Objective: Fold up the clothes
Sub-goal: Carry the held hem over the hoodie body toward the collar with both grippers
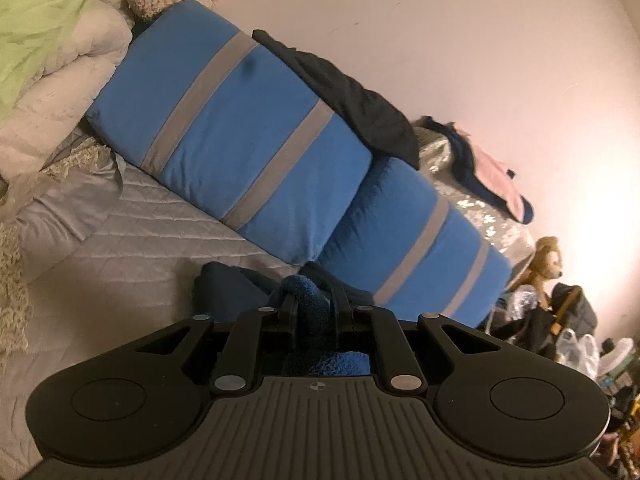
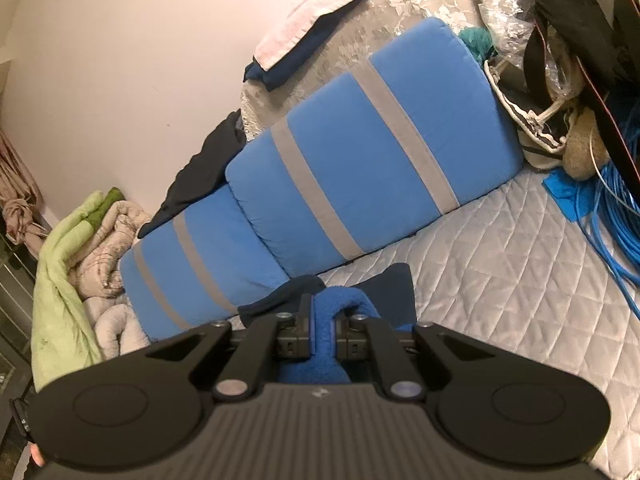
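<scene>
Fleece garment (image 1: 316,320) apparently pinched between both grippers' fingers (image 2: 305,320), above quilt (image 2: 500,280).

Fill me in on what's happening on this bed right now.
A person is folding clothes with a pair of handheld tongs. The left tongs and the right tongs are each shut on a bunched part of a blue fleece garment, held above the grey quilted bedspread. Two blue striped cushions lean behind it.

Both wrist views low, close, facing shared blue cushions (image 1: 240,128) (image 2: 360,152)
</scene>
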Demonstrator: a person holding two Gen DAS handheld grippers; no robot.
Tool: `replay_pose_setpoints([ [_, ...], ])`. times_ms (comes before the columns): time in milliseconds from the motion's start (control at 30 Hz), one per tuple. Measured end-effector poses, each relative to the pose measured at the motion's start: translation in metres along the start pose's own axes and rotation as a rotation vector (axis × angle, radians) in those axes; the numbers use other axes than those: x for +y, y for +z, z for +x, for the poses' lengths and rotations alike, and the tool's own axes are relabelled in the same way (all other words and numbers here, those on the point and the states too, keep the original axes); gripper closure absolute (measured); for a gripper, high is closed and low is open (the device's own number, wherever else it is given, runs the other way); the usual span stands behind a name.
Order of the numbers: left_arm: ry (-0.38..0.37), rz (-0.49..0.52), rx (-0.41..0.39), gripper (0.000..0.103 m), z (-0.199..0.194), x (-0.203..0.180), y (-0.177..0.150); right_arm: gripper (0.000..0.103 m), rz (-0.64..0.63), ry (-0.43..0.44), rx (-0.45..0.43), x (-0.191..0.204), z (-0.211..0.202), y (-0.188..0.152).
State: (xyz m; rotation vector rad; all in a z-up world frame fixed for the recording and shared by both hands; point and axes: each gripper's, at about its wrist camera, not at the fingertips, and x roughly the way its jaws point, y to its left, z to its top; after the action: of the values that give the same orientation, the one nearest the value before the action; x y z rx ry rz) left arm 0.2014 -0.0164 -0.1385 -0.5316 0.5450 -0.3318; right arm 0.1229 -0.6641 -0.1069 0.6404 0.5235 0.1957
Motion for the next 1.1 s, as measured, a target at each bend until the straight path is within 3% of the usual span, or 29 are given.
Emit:
replay_pose_setpoints([
  [300,0.047,-0.035,0.069,0.087,0.052,0.015,0.023,0.096,0.026,-0.084,0.050,-0.015,0.054,0.020],
  [533,0.096,-0.047,0.122,0.087,0.092,0.024,0.026,0.096,0.016,-0.210,0.098,-0.024,0.100,0.025],
  [767,0.151,-0.028,0.179,0.088,0.131,0.040,0.033,0.096,-0.004,-0.226,0.120,-0.031,0.143,0.031],
  [1100,0.209,-0.094,0.238,0.088,0.187,0.066,0.033,0.096,-0.028,-0.269,0.149,-0.049,0.208,0.031],
])
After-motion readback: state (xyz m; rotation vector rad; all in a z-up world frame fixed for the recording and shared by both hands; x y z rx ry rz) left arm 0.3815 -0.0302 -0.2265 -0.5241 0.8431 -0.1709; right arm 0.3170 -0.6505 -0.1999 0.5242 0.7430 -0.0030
